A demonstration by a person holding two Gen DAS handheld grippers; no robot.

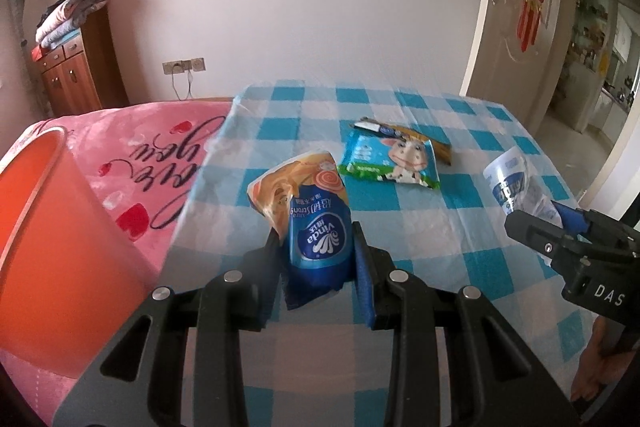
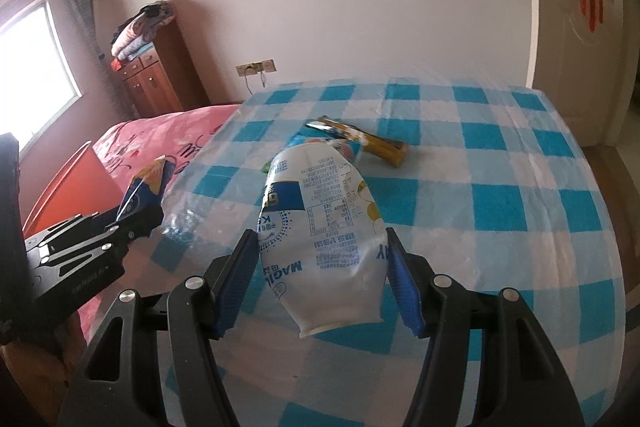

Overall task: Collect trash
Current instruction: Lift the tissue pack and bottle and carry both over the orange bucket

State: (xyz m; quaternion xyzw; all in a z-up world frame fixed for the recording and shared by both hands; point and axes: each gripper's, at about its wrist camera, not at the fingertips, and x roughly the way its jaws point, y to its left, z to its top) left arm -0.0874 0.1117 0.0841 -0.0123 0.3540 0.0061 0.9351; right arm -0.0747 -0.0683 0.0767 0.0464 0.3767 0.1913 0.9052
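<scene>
My left gripper [image 1: 316,233] is shut on a blue and orange Vinda tissue packet [image 1: 316,223], held upright above the blue-checked table [image 1: 460,267]. My right gripper [image 2: 320,237] is shut on a crumpled white cup with blue print [image 2: 324,227], its pads pressing both sides. The left wrist view shows the right gripper [image 1: 540,219] and cup [image 1: 516,183] at the right edge. In the right wrist view the left gripper [image 2: 136,215] and its packet [image 2: 148,183] sit at the left. A cartoon cow wrapper [image 1: 390,159] and a yellow wrapper [image 2: 360,139] lie on the table further back.
An orange bin [image 1: 52,247] stands at the left beside the table, against a bed with a pink blanket [image 1: 152,155]. A wooden cabinet [image 1: 76,75] stands at the back left. A door [image 1: 520,27] is open at the right. A hand [image 1: 596,367] shows at the lower right.
</scene>
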